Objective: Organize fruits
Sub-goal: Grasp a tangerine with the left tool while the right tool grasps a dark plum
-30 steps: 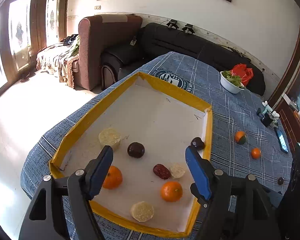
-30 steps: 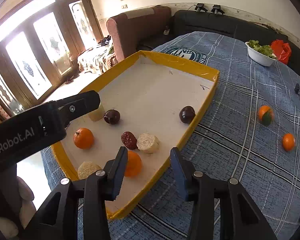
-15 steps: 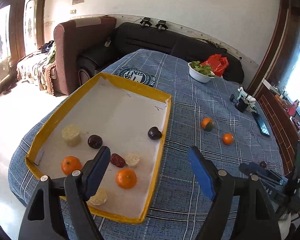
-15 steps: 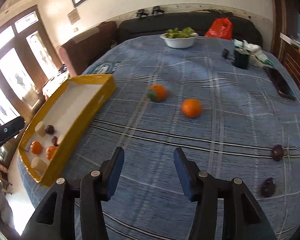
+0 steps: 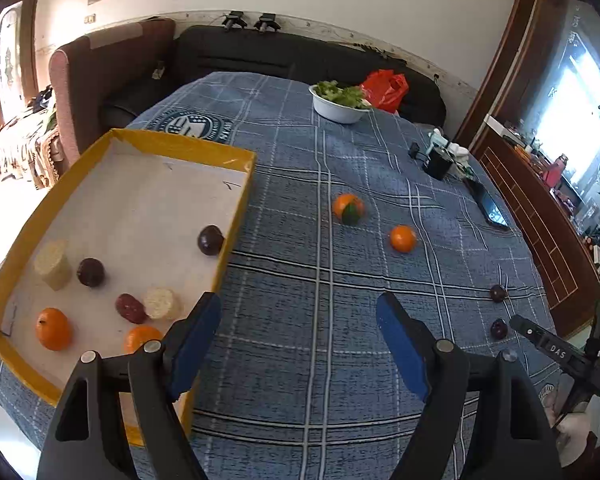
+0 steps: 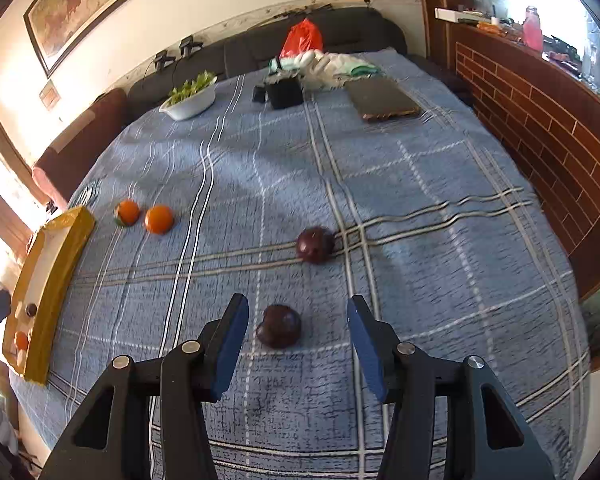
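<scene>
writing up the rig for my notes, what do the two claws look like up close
Both look alike: the left claw and right claw each have two flat blue fingers on angular black plastic arms with triangular cut-outs and silver pivot screws. From the left camera, the right tool's black body shows white lettering. No cables or sleeves show.

Open cloth (image 6: 420,216) surrounds two dark fruits (image 6: 315,245).

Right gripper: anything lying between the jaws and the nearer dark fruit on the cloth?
Nothing: in the right wrist view only bare blue plaid cloth separates the open right gripper from the nearer dark fruit, which sits just ahead, nearer its left jaw.
</scene>
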